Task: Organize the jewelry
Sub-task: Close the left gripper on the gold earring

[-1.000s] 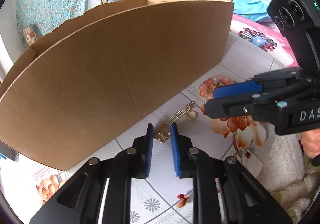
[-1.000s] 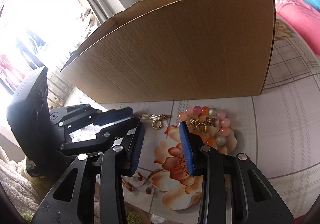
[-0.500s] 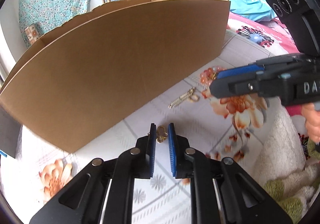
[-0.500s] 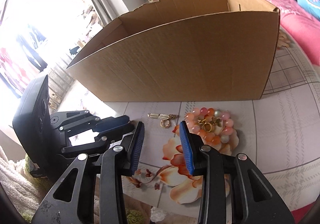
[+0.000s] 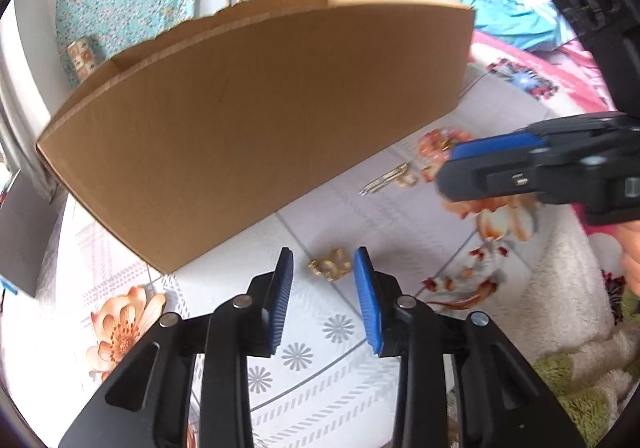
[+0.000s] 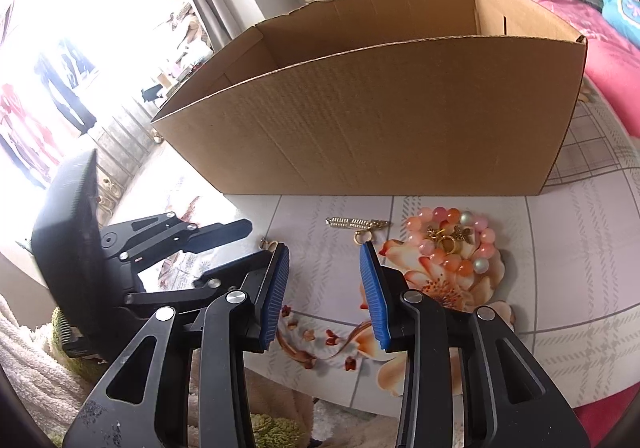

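A small gold ornament lies on the floral tablecloth just beyond my left gripper, which is open around it without touching. A gold chain piece with a ring lies near the cardboard box. A pink bead bracelet with gold charms lies to its right. My right gripper is open and empty, above the cloth, short of the chain. The left gripper also shows in the right wrist view, with a bit of gold at its tips.
The open-topped box stands behind the jewelry and blocks the far side. A white fluffy towel lies at the table's near right. Pink bedding lies beyond the box on the right.
My left gripper closed on the gold ornament and pulled it away from the chain, and has now opened, leaving it on the cloth. The right gripper rose and drew back slightly.
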`<state>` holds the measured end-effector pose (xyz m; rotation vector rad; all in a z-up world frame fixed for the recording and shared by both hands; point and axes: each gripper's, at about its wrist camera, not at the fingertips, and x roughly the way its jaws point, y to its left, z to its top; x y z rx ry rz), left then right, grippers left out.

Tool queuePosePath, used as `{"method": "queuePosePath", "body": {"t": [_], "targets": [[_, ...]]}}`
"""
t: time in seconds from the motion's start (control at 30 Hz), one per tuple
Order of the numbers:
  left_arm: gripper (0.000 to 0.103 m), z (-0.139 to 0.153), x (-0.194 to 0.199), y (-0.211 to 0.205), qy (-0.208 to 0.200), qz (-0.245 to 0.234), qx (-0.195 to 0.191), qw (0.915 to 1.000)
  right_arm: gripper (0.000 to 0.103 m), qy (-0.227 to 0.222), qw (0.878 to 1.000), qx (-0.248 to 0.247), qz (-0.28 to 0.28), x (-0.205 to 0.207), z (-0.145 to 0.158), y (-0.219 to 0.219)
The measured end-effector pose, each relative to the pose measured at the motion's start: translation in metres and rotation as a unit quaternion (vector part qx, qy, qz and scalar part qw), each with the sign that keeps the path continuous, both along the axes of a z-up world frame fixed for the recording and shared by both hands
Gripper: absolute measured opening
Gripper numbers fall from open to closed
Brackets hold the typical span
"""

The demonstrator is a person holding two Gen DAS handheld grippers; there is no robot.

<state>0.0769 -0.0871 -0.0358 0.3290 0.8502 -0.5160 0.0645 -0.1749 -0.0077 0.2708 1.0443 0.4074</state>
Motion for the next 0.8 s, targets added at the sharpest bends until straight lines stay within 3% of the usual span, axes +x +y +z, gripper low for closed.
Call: {"method": "queuePosePath", "body": {"t": [0.1, 0.23, 0.43, 0.8], "targets": [[0.030, -0.001, 0.005, 0.004, 0.016, 0.013, -0.020, 0.9996, 0.035, -0.001, 1.000, 0.000, -0.001, -0.002, 0.001, 0.001], [0.016, -0.001, 0.002, 0.000, 0.012, 0.002, -0.013, 0.9998, 0.035, -0.003, 1.000, 0.001, -0.003, -0.003, 0.003, 0.001], [0.005, -0.001, 0.004, -0.003, 0.016, 0.003, -0.022, 0.9996, 0.035, -0.004, 1.000, 0.000, -0.007, -0.010, 0.006, -0.001], [0.001, 0.000, 0.003, 0.011, 0.013, 0.003, -0.032, 0.9994, 0.035, -0.007, 1.000, -0.020, -0.002, -0.011, 0.010, 0.000]]}}
